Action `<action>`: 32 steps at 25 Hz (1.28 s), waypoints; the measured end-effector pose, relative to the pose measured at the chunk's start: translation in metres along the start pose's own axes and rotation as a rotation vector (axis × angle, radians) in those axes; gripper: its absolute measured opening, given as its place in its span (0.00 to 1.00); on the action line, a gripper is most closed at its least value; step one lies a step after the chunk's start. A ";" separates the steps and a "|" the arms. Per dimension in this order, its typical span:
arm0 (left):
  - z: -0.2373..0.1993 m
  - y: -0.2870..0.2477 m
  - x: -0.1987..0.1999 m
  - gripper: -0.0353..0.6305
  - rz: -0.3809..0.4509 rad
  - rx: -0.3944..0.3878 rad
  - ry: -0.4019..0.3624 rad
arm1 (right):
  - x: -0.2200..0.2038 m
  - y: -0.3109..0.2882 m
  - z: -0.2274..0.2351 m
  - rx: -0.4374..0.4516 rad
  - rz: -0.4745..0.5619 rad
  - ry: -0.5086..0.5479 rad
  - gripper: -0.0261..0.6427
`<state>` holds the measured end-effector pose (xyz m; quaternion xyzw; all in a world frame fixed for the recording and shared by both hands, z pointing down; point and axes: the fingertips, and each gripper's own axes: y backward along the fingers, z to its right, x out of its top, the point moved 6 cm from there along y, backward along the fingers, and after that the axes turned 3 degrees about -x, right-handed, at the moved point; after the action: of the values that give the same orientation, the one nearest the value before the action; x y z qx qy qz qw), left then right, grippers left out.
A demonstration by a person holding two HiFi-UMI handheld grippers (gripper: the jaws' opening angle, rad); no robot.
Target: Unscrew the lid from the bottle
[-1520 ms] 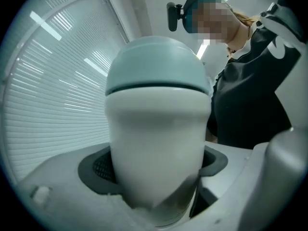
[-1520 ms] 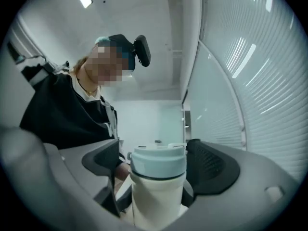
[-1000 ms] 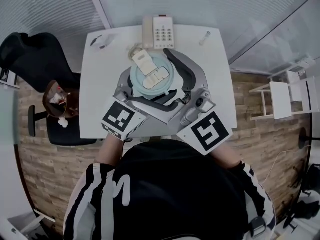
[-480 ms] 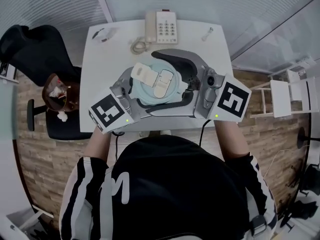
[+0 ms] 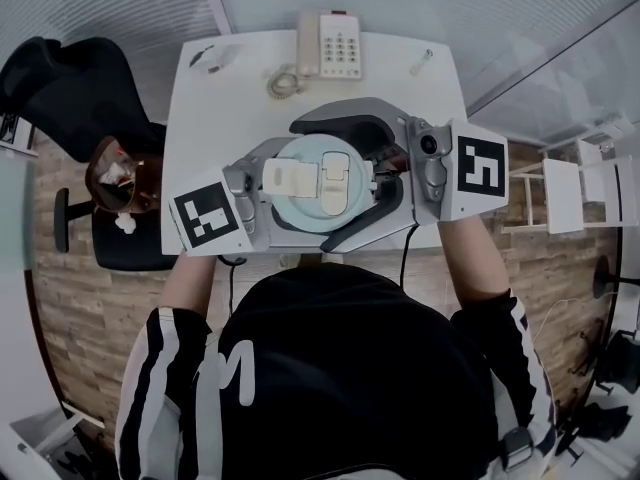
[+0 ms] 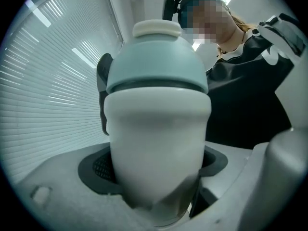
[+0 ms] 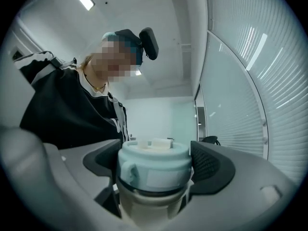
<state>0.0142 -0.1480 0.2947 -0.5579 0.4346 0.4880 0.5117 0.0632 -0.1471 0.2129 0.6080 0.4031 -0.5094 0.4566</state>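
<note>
Table (image 5: 200, 148) lies below both pairs of jaws; the bottle (image 6: 156, 129) stands upright between your left gripper (image 6: 156, 177) jaws, which are clamped on its white body; your right gripper (image 7: 154, 174) jaws are closed on the pale-blue lid (image 7: 154, 159), a dark pad on either side; the lid looks seated, not yet off. Brace the left rigid; turn only the right, about the bottle's axis, without tilting. The walls are opaque, so contents cannot be told.

Office: desk phone (image 5: 330, 45), swivel chair (image 5: 62, 93), window blinds (image 6: 53, 95).
</note>
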 end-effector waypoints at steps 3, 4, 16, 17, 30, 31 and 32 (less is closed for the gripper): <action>-0.002 0.001 -0.001 0.72 -0.005 0.042 -0.005 | 0.002 -0.002 0.000 -0.035 -0.012 0.006 0.71; -0.002 0.002 0.000 0.72 -0.006 0.047 -0.004 | 0.005 -0.003 0.000 -0.038 -0.010 0.000 0.71; 0.010 0.022 -0.002 0.72 -0.013 0.102 -0.020 | 0.030 -0.016 0.035 -0.127 0.207 -0.245 0.71; 0.010 0.023 -0.002 0.72 -0.015 0.109 -0.017 | 0.029 -0.017 0.035 -0.132 0.208 -0.254 0.71; 0.003 0.031 0.002 0.72 0.011 0.162 0.001 | 0.014 -0.021 0.037 -0.231 0.198 -0.274 0.71; 0.002 0.031 0.001 0.72 0.017 0.165 0.013 | 0.013 -0.020 0.037 -0.243 0.190 -0.261 0.71; 0.001 0.030 0.000 0.72 0.024 0.169 0.026 | 0.013 -0.019 0.037 -0.261 0.179 -0.241 0.71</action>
<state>-0.0155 -0.1498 0.2904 -0.5137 0.4875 0.4482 0.5455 0.0375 -0.1772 0.1953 0.5117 0.3524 -0.4793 0.6199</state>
